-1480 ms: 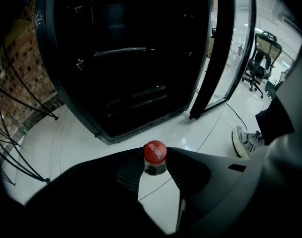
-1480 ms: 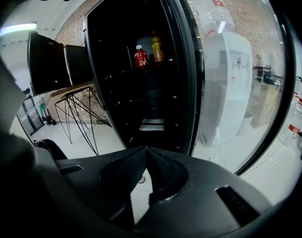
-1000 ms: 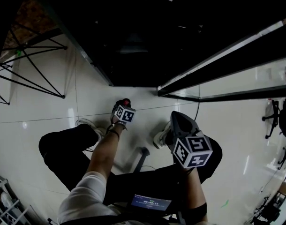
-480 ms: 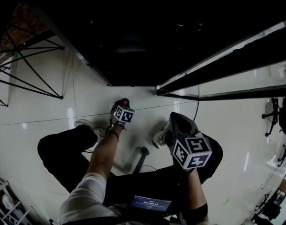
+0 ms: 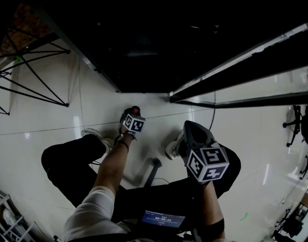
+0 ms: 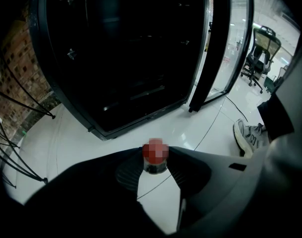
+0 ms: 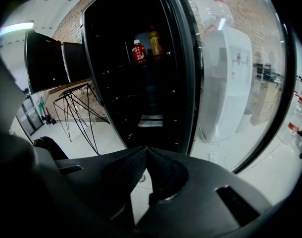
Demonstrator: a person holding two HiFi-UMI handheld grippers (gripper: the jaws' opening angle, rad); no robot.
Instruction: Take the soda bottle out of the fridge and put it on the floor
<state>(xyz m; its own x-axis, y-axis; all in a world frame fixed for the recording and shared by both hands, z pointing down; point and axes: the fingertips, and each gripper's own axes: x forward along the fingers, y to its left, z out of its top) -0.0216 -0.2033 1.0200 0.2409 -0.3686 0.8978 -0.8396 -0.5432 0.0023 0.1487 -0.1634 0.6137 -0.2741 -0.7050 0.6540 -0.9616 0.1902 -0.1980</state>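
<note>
Pale floor (image 6: 72,148) around soda bottle (image 6: 155,156), fridge sill (image 6: 136,119) just beyond.

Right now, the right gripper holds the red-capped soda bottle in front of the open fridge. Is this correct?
Not quite. It is the left gripper that holds the red-capped soda bottle in front of the open fridge. The left gripper view shows its jaws closed on the bottle's top. The right gripper has its jaws together on nothing.
</note>
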